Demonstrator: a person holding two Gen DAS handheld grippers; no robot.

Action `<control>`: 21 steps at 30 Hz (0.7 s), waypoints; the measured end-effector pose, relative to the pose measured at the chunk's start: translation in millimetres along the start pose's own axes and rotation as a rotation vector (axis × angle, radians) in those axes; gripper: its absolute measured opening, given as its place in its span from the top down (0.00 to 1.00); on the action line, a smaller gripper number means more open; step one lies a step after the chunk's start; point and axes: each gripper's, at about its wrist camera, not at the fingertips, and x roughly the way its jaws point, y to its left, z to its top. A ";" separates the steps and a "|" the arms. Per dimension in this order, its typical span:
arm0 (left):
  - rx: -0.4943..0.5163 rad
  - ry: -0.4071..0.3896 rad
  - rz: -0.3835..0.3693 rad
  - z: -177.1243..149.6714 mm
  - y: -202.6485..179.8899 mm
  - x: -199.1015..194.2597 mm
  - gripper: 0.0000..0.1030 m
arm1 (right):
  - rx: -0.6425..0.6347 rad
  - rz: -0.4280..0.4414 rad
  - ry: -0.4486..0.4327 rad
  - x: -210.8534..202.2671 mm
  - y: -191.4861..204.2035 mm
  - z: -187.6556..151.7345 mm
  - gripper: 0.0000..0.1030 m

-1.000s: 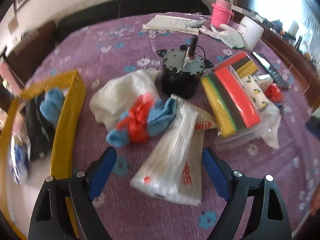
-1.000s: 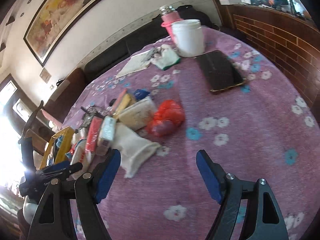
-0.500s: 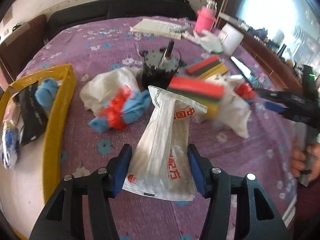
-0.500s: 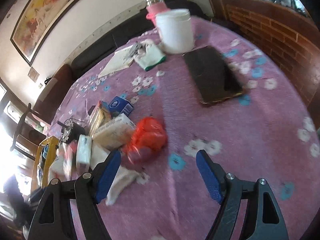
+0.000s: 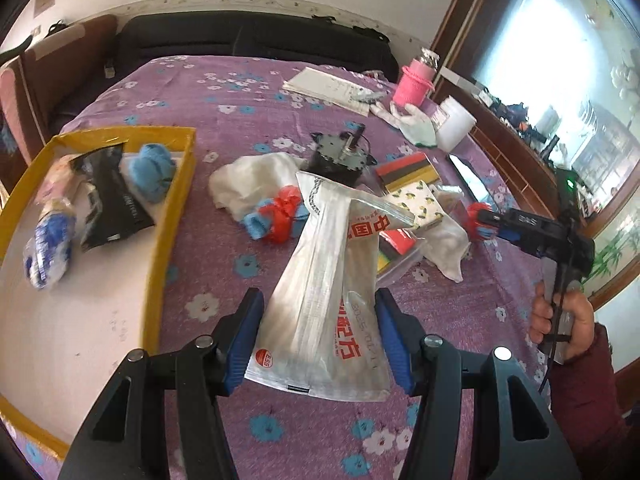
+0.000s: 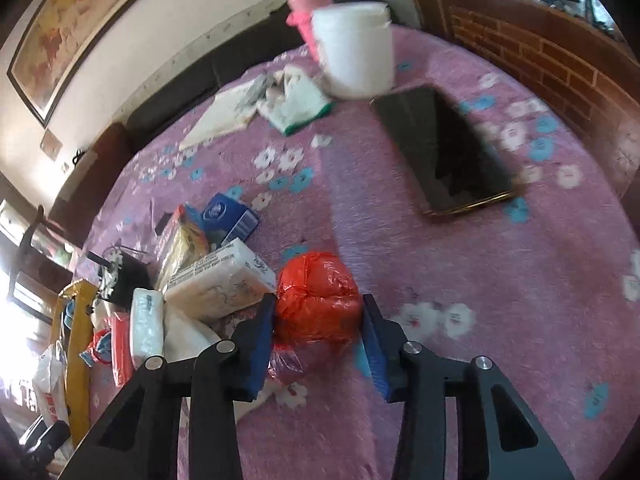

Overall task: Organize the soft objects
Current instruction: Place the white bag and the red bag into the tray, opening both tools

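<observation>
My left gripper [image 5: 318,300] is shut on a white plastic packet [image 5: 328,280] with red print, held tilted above the purple flowered cloth. To its left lies a yellow-rimmed tray [image 5: 172,216] holding a blue sock ball [image 5: 154,168], a black pouch [image 5: 116,204] and a bagged blue glove [image 5: 50,240]. In the right wrist view my right gripper [image 6: 319,304] has its jaws closing on a red plastic bundle [image 6: 316,296], and both pads touch it. The left wrist view shows that right gripper [image 5: 482,222] at the pile's right edge.
A pile holds a white cloth [image 5: 248,184], a red and blue bundle [image 5: 280,220], a black motor [image 5: 336,156], striped sponges [image 5: 408,170] and a tissue pack [image 6: 220,280]. Farther off are a black tablet [image 6: 444,152], a white tub [image 6: 356,52], a pink bottle [image 5: 412,84] and papers [image 5: 328,86].
My left gripper closed on the white packet and lifted it off the cloth. My right gripper moved up to the red bundle and its jaws came in around it.
</observation>
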 end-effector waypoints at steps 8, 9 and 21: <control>-0.114 -0.030 0.130 -1.7 81.4 -51.4 0.45 | -0.096 0.073 -0.080 -65.2 33.8 -5.4 0.57; -0.139 -0.018 0.178 -1.8 98.8 -54.6 0.45 | -0.115 0.091 -0.077 -66.9 43.6 -7.7 0.57; -0.350 0.150 0.317 7.9 228.3 -31.2 0.45 | -0.429 0.341 0.100 -25.1 235.1 -72.9 0.57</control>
